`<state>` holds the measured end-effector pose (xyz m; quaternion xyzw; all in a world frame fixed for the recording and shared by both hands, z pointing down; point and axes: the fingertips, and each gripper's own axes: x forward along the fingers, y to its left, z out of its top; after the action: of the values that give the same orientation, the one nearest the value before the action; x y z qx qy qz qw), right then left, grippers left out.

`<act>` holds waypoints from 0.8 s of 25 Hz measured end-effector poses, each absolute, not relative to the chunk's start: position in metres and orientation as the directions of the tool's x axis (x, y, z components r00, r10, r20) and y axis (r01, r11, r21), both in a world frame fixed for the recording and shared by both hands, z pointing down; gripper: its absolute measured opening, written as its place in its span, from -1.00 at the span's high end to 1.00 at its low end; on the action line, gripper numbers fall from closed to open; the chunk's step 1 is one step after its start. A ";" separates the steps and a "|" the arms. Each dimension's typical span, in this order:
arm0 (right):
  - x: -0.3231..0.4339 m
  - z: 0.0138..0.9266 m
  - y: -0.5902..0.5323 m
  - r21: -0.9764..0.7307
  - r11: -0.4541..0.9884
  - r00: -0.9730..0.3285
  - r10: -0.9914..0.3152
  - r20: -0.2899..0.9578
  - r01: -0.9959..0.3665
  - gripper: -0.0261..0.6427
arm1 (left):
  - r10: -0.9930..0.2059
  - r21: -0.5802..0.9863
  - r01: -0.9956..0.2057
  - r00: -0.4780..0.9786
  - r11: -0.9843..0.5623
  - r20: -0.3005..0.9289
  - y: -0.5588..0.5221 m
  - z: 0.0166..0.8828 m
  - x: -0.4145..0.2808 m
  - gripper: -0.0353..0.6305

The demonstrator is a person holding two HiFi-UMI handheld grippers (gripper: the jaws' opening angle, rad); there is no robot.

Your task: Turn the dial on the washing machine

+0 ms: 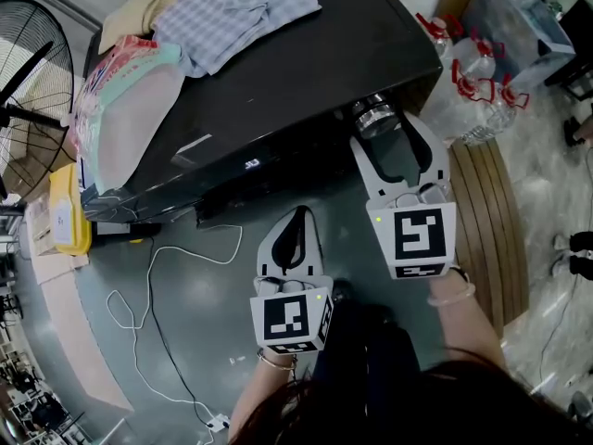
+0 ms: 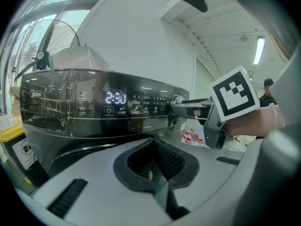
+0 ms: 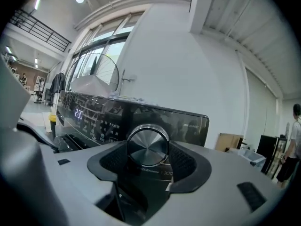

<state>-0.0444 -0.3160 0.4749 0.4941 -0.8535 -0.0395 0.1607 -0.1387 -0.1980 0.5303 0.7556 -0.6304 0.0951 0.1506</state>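
- The left hand-held grey two-jaw gripper with a square-marker cube hangs nearest the person, back from the machine. Its ribbed black pads are pressed together with nothing between them. It looks parked out of the way, since one tool is enough for this job.
- The right grey gripper of the same make reaches further forward, up to the machine's front. Its jaws stand partly apart, one on each side of the knob, and both pads appear to bear on the rim. That would give the grip needed for a twist.
- The round brushed-metal dial juts from the right end of the control panel and sits square between those pads.
- The glossy black front panel carries a lit white digital display to the dial's left, where a changed setting could be read.
- The black washing machine lies beyond, its flat lid used as a shelf for a blue checked shirt and a filled translucent plastic bag.
- A black standing fan stands farthest off, at the left.
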 end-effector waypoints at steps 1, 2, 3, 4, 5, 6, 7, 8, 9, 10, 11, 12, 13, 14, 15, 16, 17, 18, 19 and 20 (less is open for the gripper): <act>-0.044 0.475 -0.316 0.207 0.506 -0.460 -0.857 0.233 -0.837 0.05 | -0.924 0.109 -0.981 0.188 -0.161 0.332 -0.198 0.530 -0.139 0.85; -0.043 0.475 -0.317 0.182 0.503 -0.461 -0.857 0.231 -0.845 0.05 | -0.925 0.110 -0.981 0.189 -0.161 0.331 -0.199 0.530 -0.139 0.85; -0.042 0.475 -0.317 0.156 0.500 -0.461 -0.857 0.228 -0.852 0.05 | -0.925 0.110 -0.981 0.190 -0.163 0.329 -0.199 0.530 -0.139 0.85; -0.041 0.476 -0.318 0.130 0.496 -0.461 -0.858 0.227 -0.858 0.05 | -0.925 0.110 -0.980 0.192 -0.164 0.328 -0.200 0.530 -0.139 0.85; -0.039 0.477 -0.318 0.106 0.493 -0.462 -0.858 0.226 -0.864 0.05 | -0.925 0.110 -0.980 0.194 -0.167 0.327 -0.200 0.530 -0.139 0.85; -0.039 0.477 -0.318 0.082 0.490 -0.463 -0.857 0.225 -0.868 0.05 | -0.925 0.110 -0.979 0.196 -0.169 0.326 -0.200 0.530 -0.139 0.85; -0.038 0.477 -0.318 0.056 0.486 -0.464 -0.857 0.225 -0.872 0.05 | -0.924 0.110 -0.979 0.198 -0.171 0.326 -0.201 0.530 -0.139 0.85; -0.038 0.477 -0.318 0.030 0.483 -0.465 -0.857 0.224 -0.875 0.05 | -0.924 0.111 -0.979 0.200 -0.173 0.325 -0.201 0.530 -0.139 0.85; -0.038 0.477 -0.318 0.001 0.479 -0.467 -0.856 0.222 -0.878 0.05 | -0.924 0.112 -0.978 0.202 -0.174 0.324 -0.201 0.530 -0.139 0.85; -0.038 0.477 -0.318 -0.029 0.475 -0.469 -0.855 0.221 -0.879 0.05 | -0.924 0.113 -0.978 0.204 -0.176 0.324 -0.202 0.531 -0.139 0.85; -0.038 0.477 -0.318 -0.056 0.471 -0.471 -0.854 0.221 -0.880 0.05 | -0.923 0.114 -0.977 0.206 -0.178 0.324 -0.202 0.531 -0.139 0.85; -0.037 0.477 -0.319 -0.079 0.467 -0.472 -0.854 0.220 -0.881 0.05 | -0.923 0.115 -0.977 0.208 -0.180 0.324 -0.202 0.531 -0.139 0.85; -0.037 0.477 -0.319 -0.098 0.462 -0.472 -0.854 0.219 -0.881 0.05 | -0.922 0.117 -0.976 0.211 -0.183 0.323 -0.203 0.532 -0.138 0.85; -0.037 0.478 -0.319 -0.115 0.458 -0.472 -0.854 0.218 -0.881 0.05 | -0.922 0.118 -0.975 0.215 -0.186 0.323 -0.203 0.532 -0.137 0.85; -0.037 0.478 -0.319 -0.129 0.454 -0.472 -0.854 0.217 -0.881 0.05 | -0.921 0.119 -0.975 0.218 -0.189 0.322 -0.203 0.532 -0.136 0.85; -0.036 0.478 -0.319 -0.140 0.451 -0.472 -0.855 0.217 -0.881 0.05 | -0.921 0.120 -0.974 0.221 -0.192 0.321 -0.203 0.532 -0.136 0.85; -0.037 0.477 -0.319 -0.145 0.449 -0.471 -0.855 0.216 -0.882 0.05 | -0.920 0.120 -0.973 0.225 -0.196 0.320 -0.204 0.532 -0.135 0.85; -0.037 0.477 -0.319 -0.149 0.448 -0.471 -0.855 0.216 -0.882 0.05 | -0.920 0.120 -0.973 0.228 -0.199 0.319 -0.204 0.532 -0.135 0.85; -0.037 0.478 -0.319 -0.152 0.447 -0.471 -0.856 0.216 -0.882 0.05 | -0.920 0.120 -0.972 0.230 -0.201 0.319 -0.204 0.532 -0.134 0.85; -0.037 0.478 -0.320 -0.155 0.446 -0.470 -0.856 0.215 -0.882 0.05 | -0.919 0.120 -0.972 0.231 -0.203 0.319 -0.205 0.532 -0.134 0.85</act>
<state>-0.0365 -0.3195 0.4777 0.5120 -0.8485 0.1228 0.0526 -0.1343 -0.2048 0.5318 0.7705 -0.6136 0.0887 0.1483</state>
